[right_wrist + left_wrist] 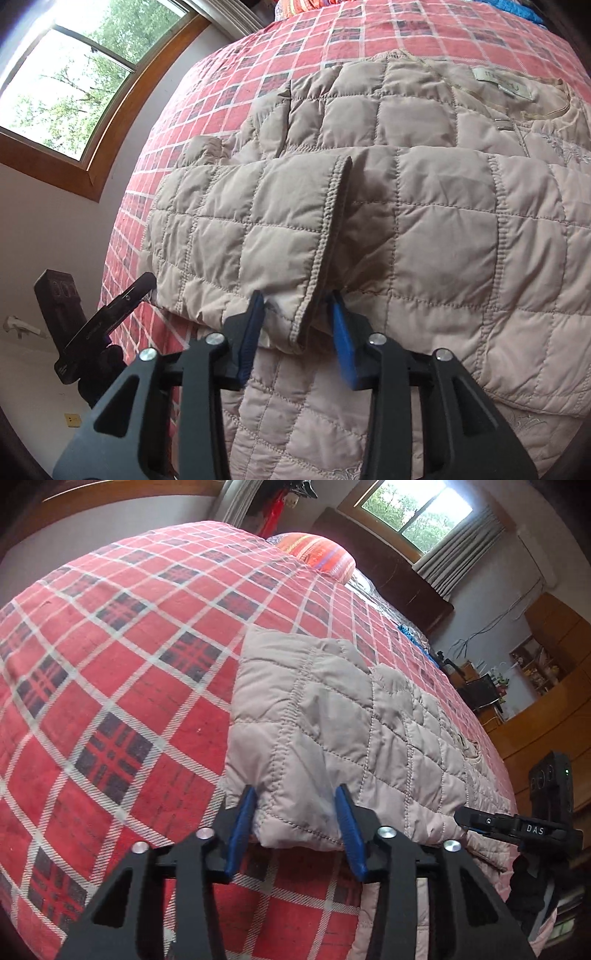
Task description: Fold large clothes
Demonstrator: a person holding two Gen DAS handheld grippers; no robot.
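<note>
Quilted beige jacket (pixel 406 236) is lying on the red plaid bedspread (pixel 122 657), partly folded, with a folded layer on top and its neck label (pixel 502 83) facing up at the far end. I'm gripping a padded folded edge with my left gripper (pixel 295 827), blue pads (pixel 242 830) pressing in on either side of the bunched fabric. My right gripper (pixel 299 332) is pinching the ribbed hem edge (pixel 325 240) of the folded layer, fabric sitting between both pads. An orange striped pillow (pixel 317 552) is sitting at the bed's far end, near the window (pixel 417 513).
</note>
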